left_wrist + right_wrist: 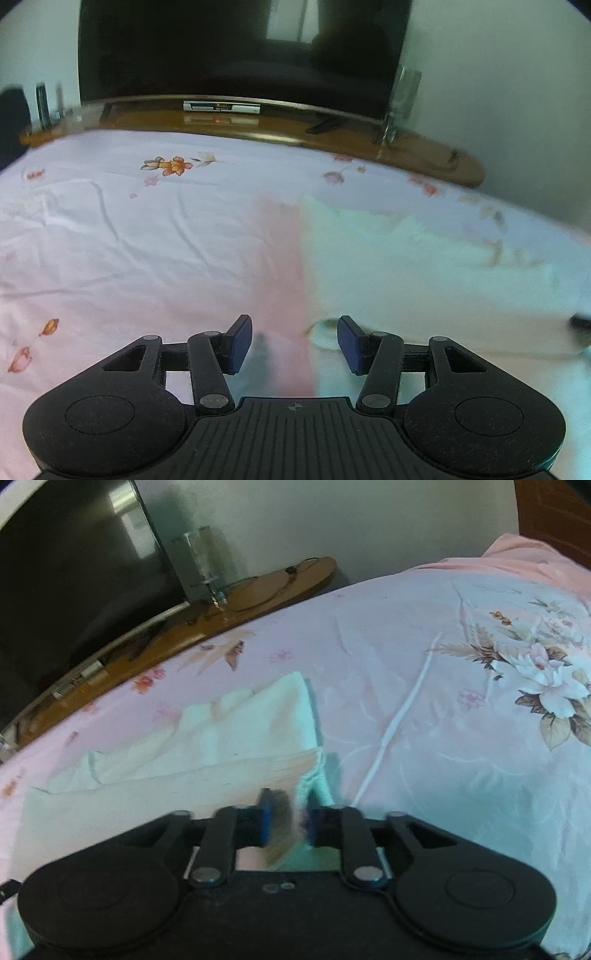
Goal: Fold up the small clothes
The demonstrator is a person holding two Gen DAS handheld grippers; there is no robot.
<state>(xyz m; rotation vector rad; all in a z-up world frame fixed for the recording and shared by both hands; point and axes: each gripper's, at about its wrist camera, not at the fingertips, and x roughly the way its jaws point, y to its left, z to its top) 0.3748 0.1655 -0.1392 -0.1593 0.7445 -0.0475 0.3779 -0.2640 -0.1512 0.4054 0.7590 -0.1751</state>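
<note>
A pale mint-white small garment [406, 266] lies spread on the pink floral bedsheet [129, 229]. My left gripper [294, 341] is open, low over the sheet at the garment's left edge, its right pad by a rounded hem. In the right wrist view the same garment [229, 738] lies partly folded. My right gripper [290, 821] is nearly shut on the garment's near right corner, which bunches blurred between the blue pads [266, 821].
A wooden TV bench [258, 125] with a dark television [240, 48] and a set-top box [221, 106] runs along the bed's far edge. A clear stand [203, 561] stands on the bench. Bedsheet [461, 701] extends to the right.
</note>
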